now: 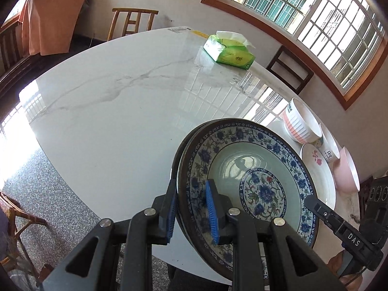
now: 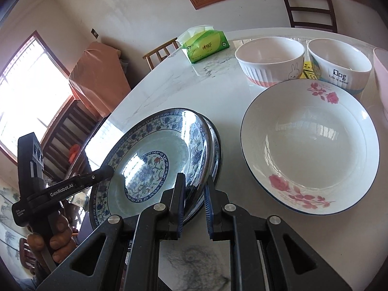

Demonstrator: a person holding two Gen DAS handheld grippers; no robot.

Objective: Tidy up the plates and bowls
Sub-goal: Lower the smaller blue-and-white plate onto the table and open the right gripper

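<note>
Above the marble bench (image 1: 109, 121), both the left tongs (image 1: 191, 208) and right tongs (image 2: 195, 203) clench opposite rims of the stacked blue floral plates (image 2: 150, 160), apparently mid-carry; next, I judge, comes lowering them level near the rose plate (image 2: 310, 145).

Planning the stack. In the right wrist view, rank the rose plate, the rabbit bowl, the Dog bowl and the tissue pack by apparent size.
1. Rose plate
2-3. Rabbit bowl and Dog bowl: look alike, unranked
4. Tissue pack, though farthest away, so unsure
</note>
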